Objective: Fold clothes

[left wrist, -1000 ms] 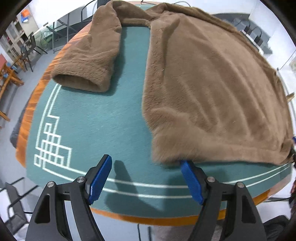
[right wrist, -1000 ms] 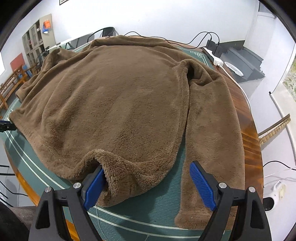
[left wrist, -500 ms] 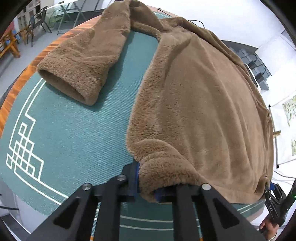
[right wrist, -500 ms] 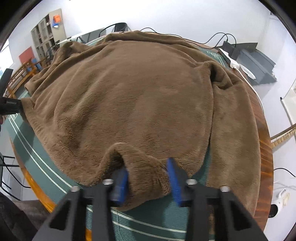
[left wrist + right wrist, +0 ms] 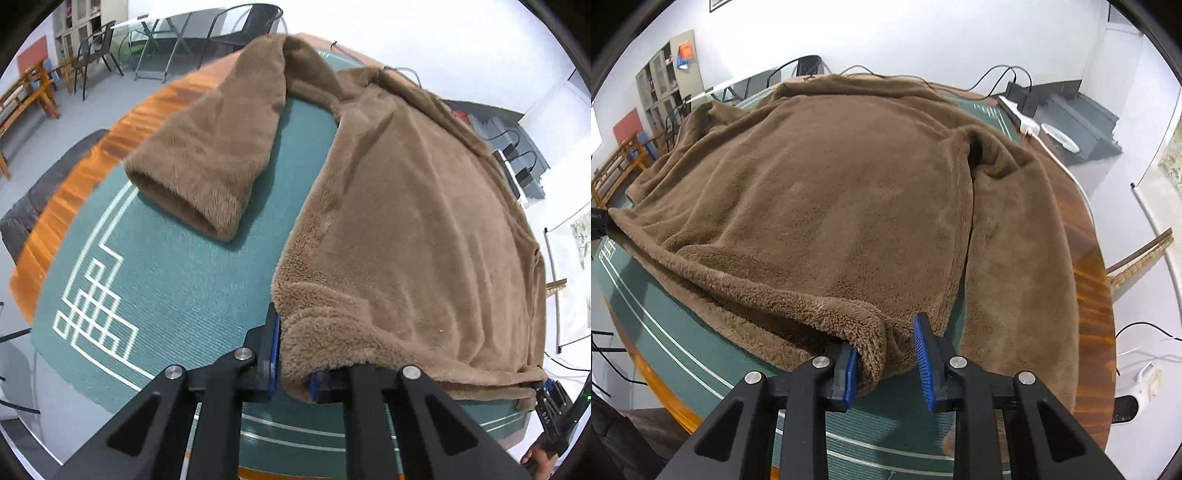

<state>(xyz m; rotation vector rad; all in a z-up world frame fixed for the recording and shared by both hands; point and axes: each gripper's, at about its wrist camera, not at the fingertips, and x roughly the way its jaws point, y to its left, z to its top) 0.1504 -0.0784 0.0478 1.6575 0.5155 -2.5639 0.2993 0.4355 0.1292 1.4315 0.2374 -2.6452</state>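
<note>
A brown fleece sweater (image 5: 406, 229) lies spread on a green mat (image 5: 177, 280), and it also fills the right wrist view (image 5: 831, 206). My left gripper (image 5: 293, 363) is shut on the sweater's near left hem corner and holds it lifted off the mat. One sleeve (image 5: 218, 147) lies out to the left. My right gripper (image 5: 886, 363) has its blue pads around the near right hem corner, which is raised and bunched between them. The other sleeve (image 5: 1019, 258) lies along the right side.
The mat covers a round wooden table (image 5: 74, 177) with an orange rim. Chairs (image 5: 92, 55) and benches stand beyond the table at left. Cables and a power strip (image 5: 1019, 114) lie at the far right edge. The right gripper shows at the hem's far end (image 5: 550, 410).
Both grippers have closed onto the sweater's hem corners and lifted them off the mat. The hem now hangs raised between the two grippers.
</note>
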